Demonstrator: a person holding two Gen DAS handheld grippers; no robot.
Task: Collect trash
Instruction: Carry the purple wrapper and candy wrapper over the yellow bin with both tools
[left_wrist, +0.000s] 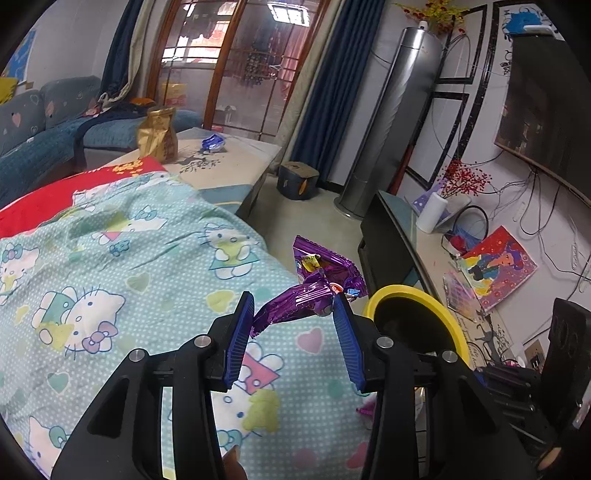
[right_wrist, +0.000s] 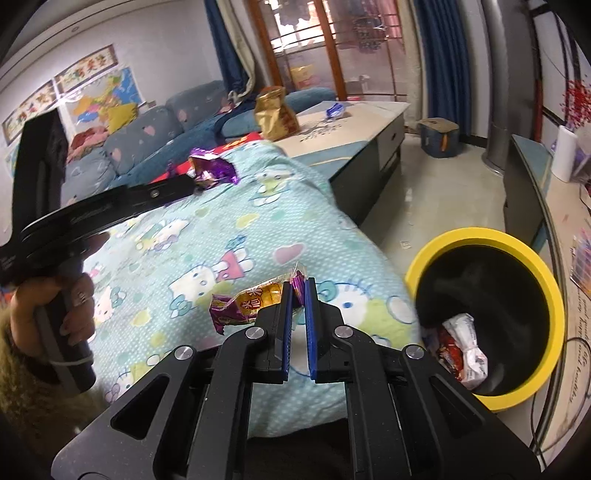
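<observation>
Both claws are carrying wrappers above the quilt, and the yellow-rimmed bin (right_wrist: 484, 310) is standing on the floor to their right. The right claw (right_wrist: 298, 291), clenched on the tip of a gold-and-purple wrapper (right_wrist: 251, 304) trailing out to its left, is sitting nearer the bin. The left claw (left_wrist: 293, 308) is gripping a crumpled purple wrapper (left_wrist: 314, 286) crosswise, farther back over the quilt (left_wrist: 147, 258).

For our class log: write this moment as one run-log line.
left hand-held gripper: holds purple wrapper | right hand-held gripper: holds candy wrapper | bin: beside
</observation>
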